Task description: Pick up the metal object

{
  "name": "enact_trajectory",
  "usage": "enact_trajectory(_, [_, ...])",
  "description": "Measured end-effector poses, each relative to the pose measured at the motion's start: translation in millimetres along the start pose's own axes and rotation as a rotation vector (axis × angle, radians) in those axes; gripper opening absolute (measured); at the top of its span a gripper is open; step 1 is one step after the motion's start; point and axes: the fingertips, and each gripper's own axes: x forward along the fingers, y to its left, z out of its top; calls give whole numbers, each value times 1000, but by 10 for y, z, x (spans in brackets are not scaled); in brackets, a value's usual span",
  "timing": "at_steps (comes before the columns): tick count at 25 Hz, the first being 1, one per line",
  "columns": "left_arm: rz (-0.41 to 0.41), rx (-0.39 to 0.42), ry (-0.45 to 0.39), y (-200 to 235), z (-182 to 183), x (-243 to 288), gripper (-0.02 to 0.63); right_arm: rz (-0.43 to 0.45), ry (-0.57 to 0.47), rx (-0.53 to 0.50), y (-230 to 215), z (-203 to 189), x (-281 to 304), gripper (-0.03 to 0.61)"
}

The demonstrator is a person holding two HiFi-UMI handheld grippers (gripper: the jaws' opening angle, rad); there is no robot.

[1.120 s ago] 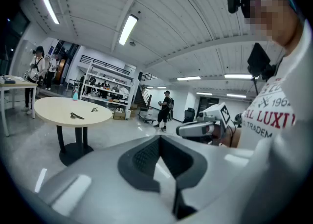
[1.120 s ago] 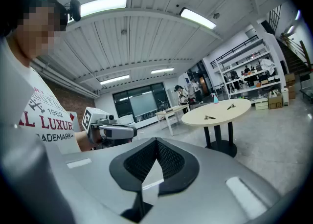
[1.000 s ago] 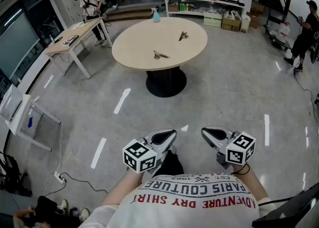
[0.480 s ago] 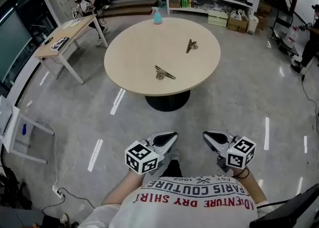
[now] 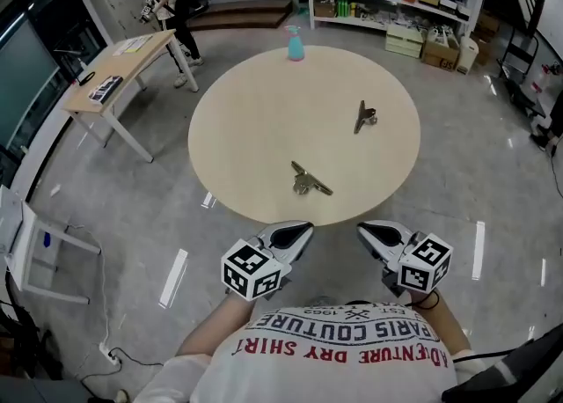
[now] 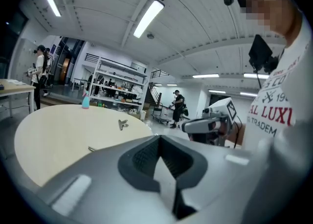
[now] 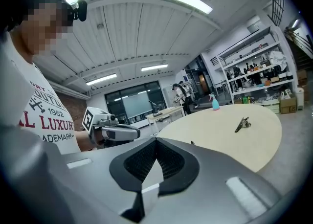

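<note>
Round table (image 5: 255, 120) is seen closer than earlier, near edge now just ahead of grippers. L gripper (image 5: 304, 230) & R gripper (image 5: 364, 230) are both held clenched, empty, nothing touched. On table nr front edge is laid metal clip (image 5: 310, 181); 2nd clip (image 5: 364, 116) farther back.

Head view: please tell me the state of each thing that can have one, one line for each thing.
Left gripper: shut, empty, short of the table's near edge.
Right gripper: shut, empty.
Near metal object: lying on the table, untouched.
Far metal object: lying on the table, untouched.
Spray bottle: upright, at the table's far edge.
</note>
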Motion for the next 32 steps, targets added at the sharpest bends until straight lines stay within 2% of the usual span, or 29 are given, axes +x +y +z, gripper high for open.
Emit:
enact_trajectory(9, [44, 15, 45, 493, 6, 393, 5, 19, 27, 44, -520, 70, 202, 2])
enact_trajectory(11, [62, 13, 60, 652, -9, 511, 110, 20, 35, 50, -629, 89, 220, 2])
enact_trajectory(13, [104, 38, 89, 891, -89, 643, 154, 14, 37, 55, -744, 113, 224, 2])
enact_trajectory(15, [147, 87, 171, 1198, -321, 816, 207, 2, 37, 63, -864, 127, 213, 2])
enact_trajectory(17, [162, 105, 286, 1485, -637, 1018, 327, -12, 46, 70, -980, 122, 183, 2])
enact_trajectory(20, [184, 51, 384, 1819, -990, 1266, 353, -36, 64, 80, -1151, 97, 115, 2])
enact_trajectory(25, [208, 2, 454, 2116, -1275, 1505, 388, -70, 78, 105, -1373, 72, 57, 2])
enact_trajectory(30, [219, 7, 492, 2200, -1393, 1615, 380, -85, 87, 107, -1498, 68, 37, 2])
enact_trajectory(32, [230, 30, 501, 2214, -1438, 1605, 329, -89, 91, 110, -1522, 53, 35, 2])
